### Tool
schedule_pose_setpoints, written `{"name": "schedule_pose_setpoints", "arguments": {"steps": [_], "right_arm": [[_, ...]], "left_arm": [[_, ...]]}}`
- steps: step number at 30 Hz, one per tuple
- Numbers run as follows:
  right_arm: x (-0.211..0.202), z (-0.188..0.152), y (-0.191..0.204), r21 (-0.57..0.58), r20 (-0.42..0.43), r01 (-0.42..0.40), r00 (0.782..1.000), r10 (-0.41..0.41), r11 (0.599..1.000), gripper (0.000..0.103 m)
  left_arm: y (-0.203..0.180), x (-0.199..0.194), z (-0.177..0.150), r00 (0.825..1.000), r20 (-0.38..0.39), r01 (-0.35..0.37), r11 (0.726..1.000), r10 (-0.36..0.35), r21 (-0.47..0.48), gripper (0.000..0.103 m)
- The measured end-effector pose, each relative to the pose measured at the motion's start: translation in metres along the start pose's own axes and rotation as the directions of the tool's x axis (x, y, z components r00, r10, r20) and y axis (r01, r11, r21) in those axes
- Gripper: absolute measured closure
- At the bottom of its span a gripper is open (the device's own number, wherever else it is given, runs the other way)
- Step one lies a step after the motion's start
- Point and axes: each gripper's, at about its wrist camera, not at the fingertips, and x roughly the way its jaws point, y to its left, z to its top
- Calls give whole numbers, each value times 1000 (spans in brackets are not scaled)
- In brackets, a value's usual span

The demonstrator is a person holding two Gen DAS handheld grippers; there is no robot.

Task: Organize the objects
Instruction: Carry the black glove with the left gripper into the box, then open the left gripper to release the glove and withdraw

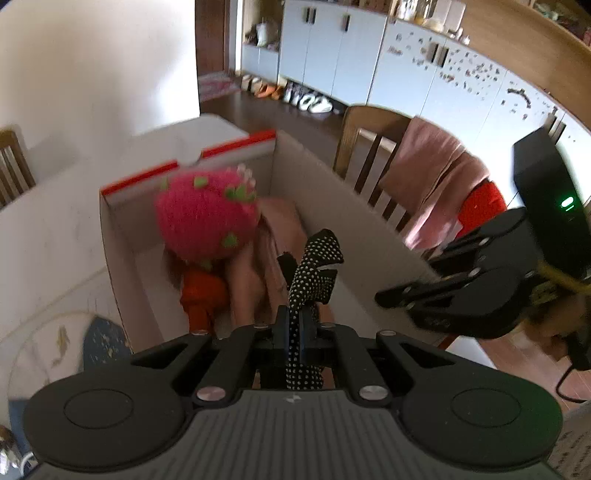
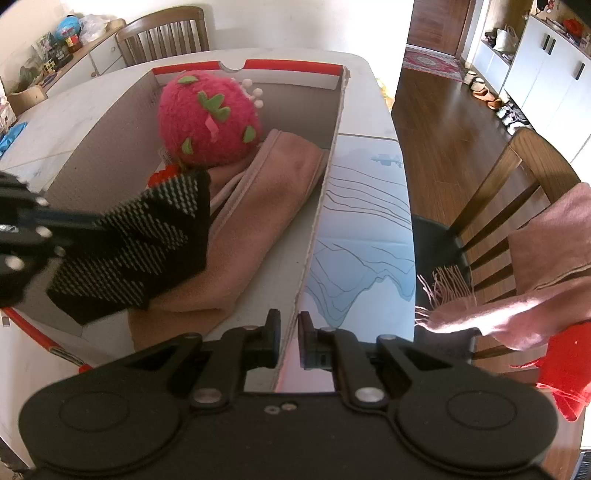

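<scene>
My left gripper [image 1: 294, 317] is shut on a black sock with white dots [image 1: 308, 273] and holds it over an open cardboard box [image 1: 340, 206]. The sock also shows in the right wrist view [image 2: 147, 236], hanging above the box. In the box lie a pink strawberry plush [image 2: 208, 118], a folded pink towel [image 2: 266, 206] and an orange item [image 1: 201, 295]. My right gripper [image 2: 289, 332] is shut on the box's right wall flap [image 2: 325, 206] at its near end. The right gripper shows in the left wrist view [image 1: 399, 299].
The box sits on a white table [image 2: 55, 140]. A wooden chair [image 2: 517, 192] draped with a pink scarf [image 2: 535, 295] and a red cloth [image 2: 565, 369] stands right of the table. Another chair [image 2: 162, 33] is at the far side. White cabinets [image 1: 369, 62] line the back wall.
</scene>
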Motion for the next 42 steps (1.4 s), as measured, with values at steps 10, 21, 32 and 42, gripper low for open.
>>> {"name": "schedule_pose_setpoints", "arguments": {"steps": [10, 21, 32, 42], "right_arm": [[-1, 1, 1, -3, -4, 0, 1000, 0, 1000, 94], [-1, 0, 0, 3, -3, -3, 1000, 3, 1000, 94], [-1, 0, -1, 10, -4, -8, 1000, 8, 1000, 94], [-1, 1, -2, 5, -8, -13, 1000, 13, 1000, 93]], "left_arm": [[4, 30, -8, 992, -121, 42, 999, -44, -22, 99], [6, 49, -8, 979, -189, 65, 996, -74, -54, 98], [5, 48, -10, 980, -173, 88, 994, -98, -64, 88], [3, 33, -14, 988, -116, 96, 994, -102, -58, 39]]}}
